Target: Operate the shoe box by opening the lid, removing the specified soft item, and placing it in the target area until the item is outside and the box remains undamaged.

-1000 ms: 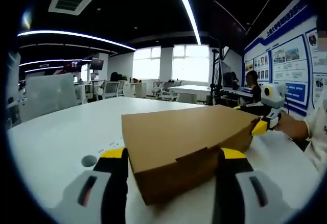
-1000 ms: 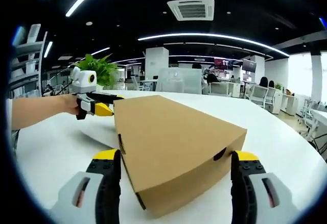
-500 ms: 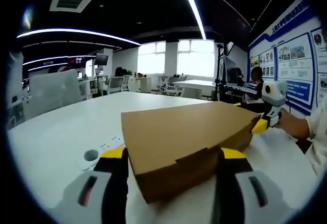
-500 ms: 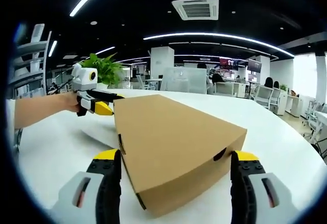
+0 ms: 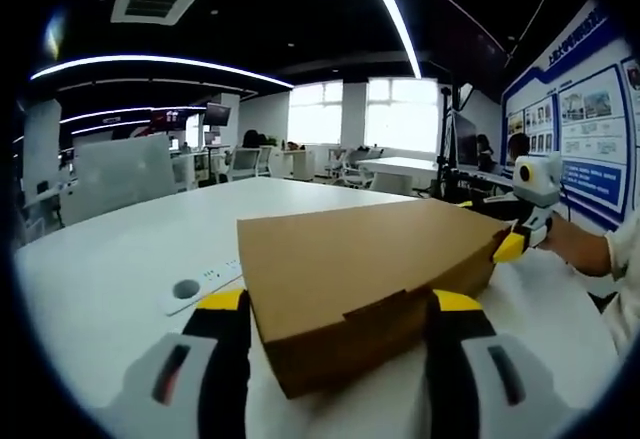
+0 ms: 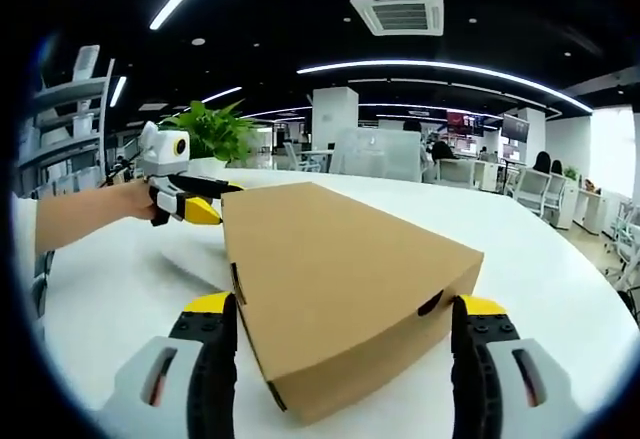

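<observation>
Left gripper view: shoe box (image 5: pixel 360 274) between left tool (image 5: pixel 335 324) jaws.

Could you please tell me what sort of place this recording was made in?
Most likely an open-plan office: desks with chairs behind the white table, a ceiling air-conditioning vent, and display boards on one wall.

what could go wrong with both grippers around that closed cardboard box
The shoe box lid is not yet open, and each gripper straddles an opposite end. If the left gripper and right gripper squeeze, the thin cardboard walls might crease or dent. Lifting one end alone might slide the box across the smooth white table.
</observation>
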Action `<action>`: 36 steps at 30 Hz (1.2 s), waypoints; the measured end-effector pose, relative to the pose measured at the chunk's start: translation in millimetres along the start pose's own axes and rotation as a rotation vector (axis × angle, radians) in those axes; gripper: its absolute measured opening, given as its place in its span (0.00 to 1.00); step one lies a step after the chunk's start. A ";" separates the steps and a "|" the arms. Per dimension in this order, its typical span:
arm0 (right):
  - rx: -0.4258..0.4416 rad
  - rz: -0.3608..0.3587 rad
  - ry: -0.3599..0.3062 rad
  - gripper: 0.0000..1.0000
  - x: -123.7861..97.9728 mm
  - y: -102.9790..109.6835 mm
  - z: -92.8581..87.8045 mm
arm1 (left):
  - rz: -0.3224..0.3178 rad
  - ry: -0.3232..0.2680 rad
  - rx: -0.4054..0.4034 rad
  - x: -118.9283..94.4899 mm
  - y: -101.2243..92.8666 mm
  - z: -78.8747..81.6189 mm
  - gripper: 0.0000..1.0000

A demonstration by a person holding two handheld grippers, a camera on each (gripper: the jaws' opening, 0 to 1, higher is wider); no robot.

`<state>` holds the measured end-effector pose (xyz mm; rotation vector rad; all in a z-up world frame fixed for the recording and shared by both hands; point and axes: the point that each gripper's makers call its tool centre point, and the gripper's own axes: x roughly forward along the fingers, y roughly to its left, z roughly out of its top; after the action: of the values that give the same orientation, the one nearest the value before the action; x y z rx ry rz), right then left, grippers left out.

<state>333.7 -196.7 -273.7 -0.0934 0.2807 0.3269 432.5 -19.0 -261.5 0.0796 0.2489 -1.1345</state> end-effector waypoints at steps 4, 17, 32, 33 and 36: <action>-0.009 0.023 0.008 0.91 -0.4 0.6 0.1 | 0.021 0.018 -0.004 -2.5 -2.4 0.5 0.73; -0.017 0.050 0.006 0.92 -0.3 3.6 0.3 | 0.084 0.020 -0.021 -11.6 -6.2 -2.7 0.72; -0.009 0.052 -0.007 0.93 3.6 6.2 1.6 | 0.097 -0.004 -0.028 -14.6 -3.7 -2.6 0.73; -0.011 0.049 -0.007 0.94 4.2 6.6 1.6 | 0.098 -0.005 -0.027 -14.7 -3.9 -2.6 0.73; -0.013 0.053 -0.010 0.93 3.9 7.5 1.7 | 0.106 -0.003 -0.027 -17.3 -5.7 -3.0 0.72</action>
<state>335.2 -188.2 -273.5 -0.0973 0.2716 0.3818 420.0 -5.4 -259.9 0.0660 0.2542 -1.0259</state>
